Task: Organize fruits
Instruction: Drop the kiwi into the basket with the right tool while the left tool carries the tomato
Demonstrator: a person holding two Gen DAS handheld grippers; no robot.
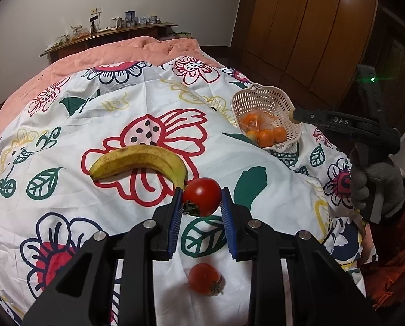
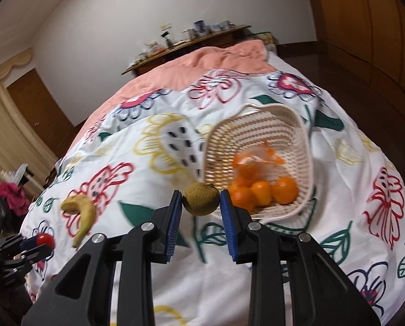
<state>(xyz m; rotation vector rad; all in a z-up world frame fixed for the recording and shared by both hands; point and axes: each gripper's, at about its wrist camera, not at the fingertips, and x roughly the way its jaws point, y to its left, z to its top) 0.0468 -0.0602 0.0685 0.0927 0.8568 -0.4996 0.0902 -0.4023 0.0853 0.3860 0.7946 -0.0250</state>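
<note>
My left gripper [image 1: 201, 199] is shut on a red tomato [image 1: 202, 195] and holds it above the flowered bedspread. A second red tomato [image 1: 205, 278] lies on the cloth below it. A yellow banana [image 1: 139, 161] lies just beyond the held tomato. My right gripper [image 2: 201, 199] is shut on a brown kiwi [image 2: 201, 199], close in front of the near rim of a white plastic basket [image 2: 297, 125]. The basket holds several oranges [image 2: 284, 190] and a clear bag of oranges [image 2: 254, 160]. From the left wrist view the right gripper [image 1: 293, 115] reaches over the basket [image 1: 256, 97].
The fruit lies on a bed with a flowered cover [image 1: 93, 125] and a pink quilt [image 1: 137, 49] behind. A wooden shelf with cups and jars [image 1: 112, 31] lines the far wall. A brown wardrobe [image 1: 311, 27] stands to the right. A gloved hand [image 1: 376, 187] grips the right tool.
</note>
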